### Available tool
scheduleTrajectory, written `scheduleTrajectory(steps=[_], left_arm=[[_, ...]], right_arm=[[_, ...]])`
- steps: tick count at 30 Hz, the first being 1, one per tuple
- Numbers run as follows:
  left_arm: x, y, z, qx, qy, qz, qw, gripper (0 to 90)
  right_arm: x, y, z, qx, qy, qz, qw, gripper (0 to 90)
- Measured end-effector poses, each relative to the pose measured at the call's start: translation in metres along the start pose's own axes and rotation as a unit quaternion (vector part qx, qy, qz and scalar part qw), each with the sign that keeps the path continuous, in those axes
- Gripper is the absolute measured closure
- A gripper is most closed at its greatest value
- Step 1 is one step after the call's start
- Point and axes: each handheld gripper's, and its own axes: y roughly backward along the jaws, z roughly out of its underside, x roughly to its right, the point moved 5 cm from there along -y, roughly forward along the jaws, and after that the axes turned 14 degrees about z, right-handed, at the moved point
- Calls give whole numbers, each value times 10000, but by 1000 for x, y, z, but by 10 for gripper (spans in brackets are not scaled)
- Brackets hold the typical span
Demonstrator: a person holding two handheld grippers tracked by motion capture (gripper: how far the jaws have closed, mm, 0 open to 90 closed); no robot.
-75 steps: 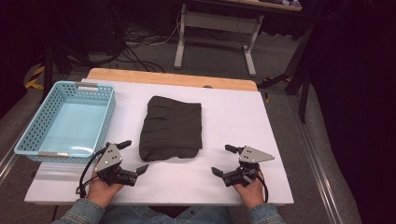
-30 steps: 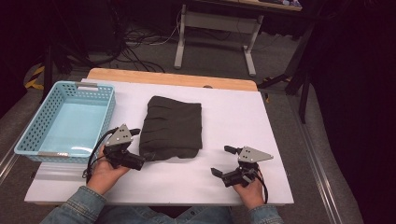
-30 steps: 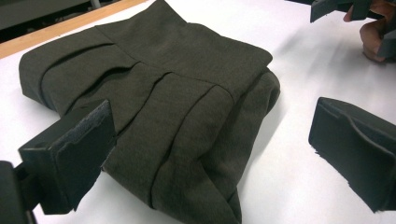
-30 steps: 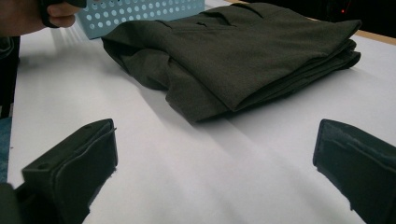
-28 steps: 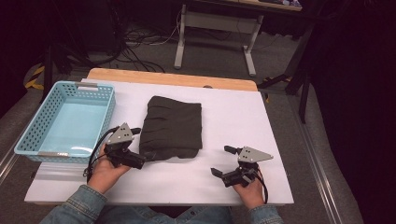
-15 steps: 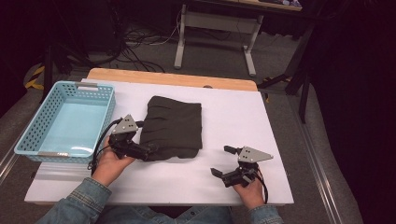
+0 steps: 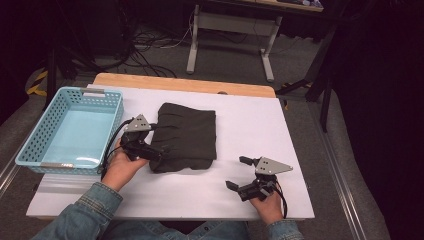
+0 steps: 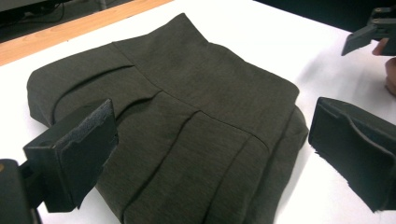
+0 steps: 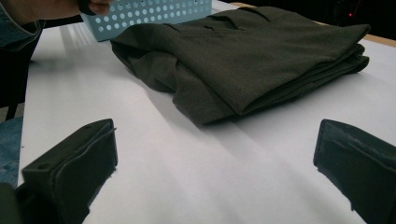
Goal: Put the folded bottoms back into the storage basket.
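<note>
Jaws of the left gripper (image 7: 156,151) stand spread at the folded dark garment's (image 7: 189,136) near-left edge, nothing pinched yet. It lies mid-worktop, right of the blue basket (image 7: 30,148). Right gripper (image 7: 240,173), spread, waits nearer. Lifting seemingly remains.

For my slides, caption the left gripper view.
Open left gripper poised over the folded dark garment on the white table.

High view: above near edge, facing forward-down. Gripper views: low, close, along own jaws. All share folded garment (image 7: 187,136) ahead of jaws.
</note>
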Motion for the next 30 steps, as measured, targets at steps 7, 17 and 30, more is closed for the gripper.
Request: scheduleTrajectory(steps=[7, 17, 30], left_arm=[[-10, -5, -7, -13, 80, -54, 10000, 22], [-24, -15, -10, -126, 253, -112, 9995, 21], [-51, -24, -10, 132, 781, -230, 9966, 21]], right_arm=[[-1, 1, 0, 32, -3, -62, 10000, 4], [-1, 1, -1, 44, -8, -79, 10000, 4], [-1, 1, -1, 54, 6, -96, 9999, 4]])
